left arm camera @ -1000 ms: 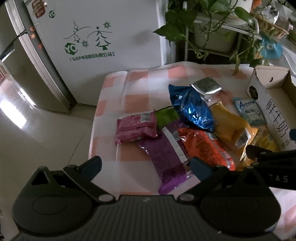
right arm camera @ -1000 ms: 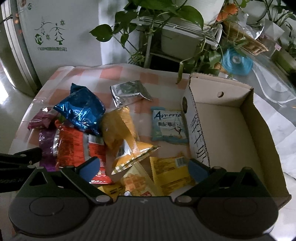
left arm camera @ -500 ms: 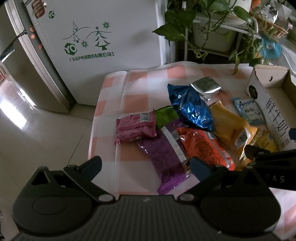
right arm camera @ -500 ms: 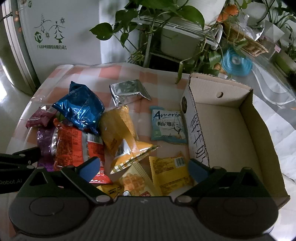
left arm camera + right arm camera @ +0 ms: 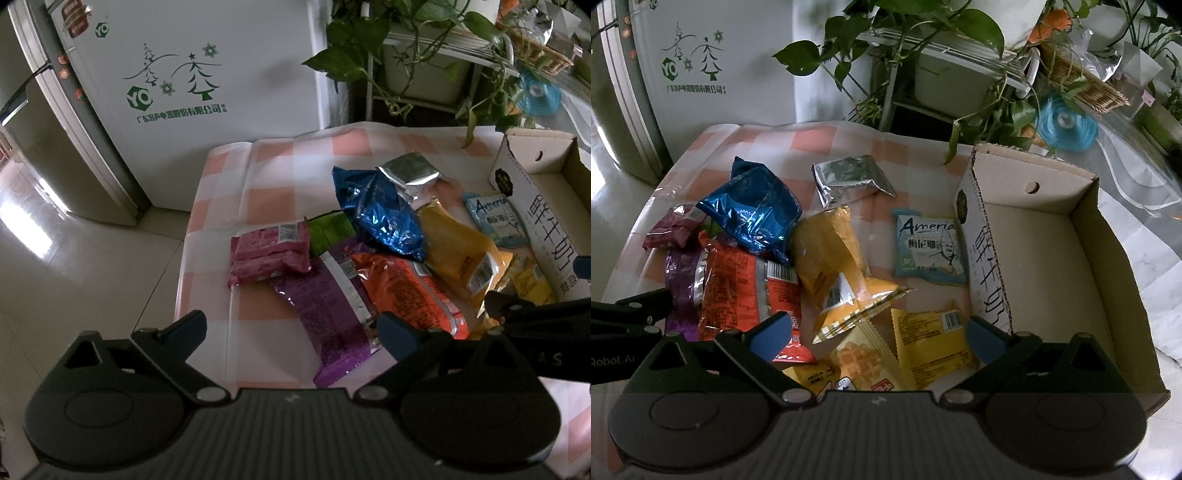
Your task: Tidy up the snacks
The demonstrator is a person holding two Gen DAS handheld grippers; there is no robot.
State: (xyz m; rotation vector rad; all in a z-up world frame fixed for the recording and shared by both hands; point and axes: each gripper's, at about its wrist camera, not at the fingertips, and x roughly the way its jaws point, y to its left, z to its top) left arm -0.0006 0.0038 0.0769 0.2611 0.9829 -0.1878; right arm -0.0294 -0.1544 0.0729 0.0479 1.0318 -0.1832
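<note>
Between the spread, empty fingers of the right gripper (image 5: 877, 338) lie two yellow snack packets (image 5: 931, 345) on a pink checked tablecloth (image 5: 809, 142). Just right of them sits an open cardboard box (image 5: 1034, 266), with nothing visible inside. The left gripper (image 5: 293, 334) also hangs with fingers wide apart, above a purple packet (image 5: 325, 314). Beyond it, orange (image 5: 406, 291), pink (image 5: 269, 253), blue (image 5: 380, 218) and silver (image 5: 408, 171) packets lie piled loosely left of the box.
</note>
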